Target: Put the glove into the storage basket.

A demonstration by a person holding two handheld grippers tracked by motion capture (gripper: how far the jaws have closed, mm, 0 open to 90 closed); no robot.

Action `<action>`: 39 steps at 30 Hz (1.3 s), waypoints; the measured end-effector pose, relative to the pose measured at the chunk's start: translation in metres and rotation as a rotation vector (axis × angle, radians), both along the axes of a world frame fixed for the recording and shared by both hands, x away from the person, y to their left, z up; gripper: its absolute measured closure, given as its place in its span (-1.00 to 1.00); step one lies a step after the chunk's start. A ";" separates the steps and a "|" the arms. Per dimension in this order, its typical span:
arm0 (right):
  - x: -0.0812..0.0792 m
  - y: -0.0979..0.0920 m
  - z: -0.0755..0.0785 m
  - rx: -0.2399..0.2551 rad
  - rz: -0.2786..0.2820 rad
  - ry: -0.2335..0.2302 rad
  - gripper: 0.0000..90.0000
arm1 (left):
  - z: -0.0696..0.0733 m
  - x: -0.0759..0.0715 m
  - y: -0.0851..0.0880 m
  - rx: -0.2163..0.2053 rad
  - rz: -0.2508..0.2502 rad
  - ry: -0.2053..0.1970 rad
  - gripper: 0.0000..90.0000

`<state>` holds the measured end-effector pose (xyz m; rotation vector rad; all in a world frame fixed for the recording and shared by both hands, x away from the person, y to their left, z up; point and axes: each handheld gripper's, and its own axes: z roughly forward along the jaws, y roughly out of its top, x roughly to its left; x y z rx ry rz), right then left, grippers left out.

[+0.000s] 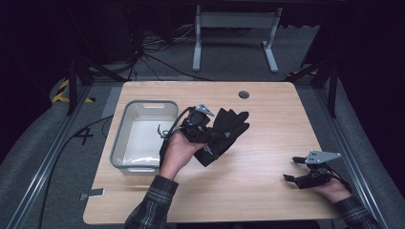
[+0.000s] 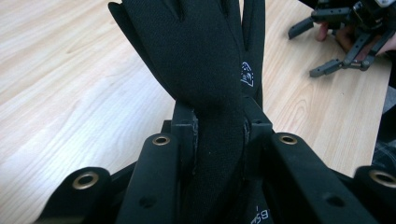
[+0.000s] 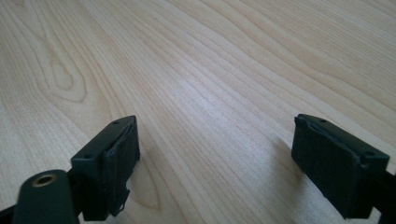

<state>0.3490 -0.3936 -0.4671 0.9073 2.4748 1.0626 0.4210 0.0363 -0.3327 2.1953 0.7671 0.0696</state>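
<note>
Grey bin (image 1: 143, 136) just left of glove-gripping left tongs (image 1: 203, 130).

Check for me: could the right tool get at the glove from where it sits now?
Probably yes. The right tool sits open near the table's right edge, with bare wood between it and the glove, which the left tool holds.

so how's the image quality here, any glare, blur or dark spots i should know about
High view: the table is evenly lit while the surroundings fall to near black, and the black glove merges with the left gripper. Left gripper view: the glove's weave is sharp, but the jaws at the bottom are soft. Right gripper view: a pale sheen crosses the wood grain, and the right gripper casts soft shadows.
</note>
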 end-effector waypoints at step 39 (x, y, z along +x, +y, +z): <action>0.003 -0.001 0.000 -0.003 0.031 0.000 -0.66 | 0.000 -0.010 0.148 -0.014 0.397 -0.002 0.63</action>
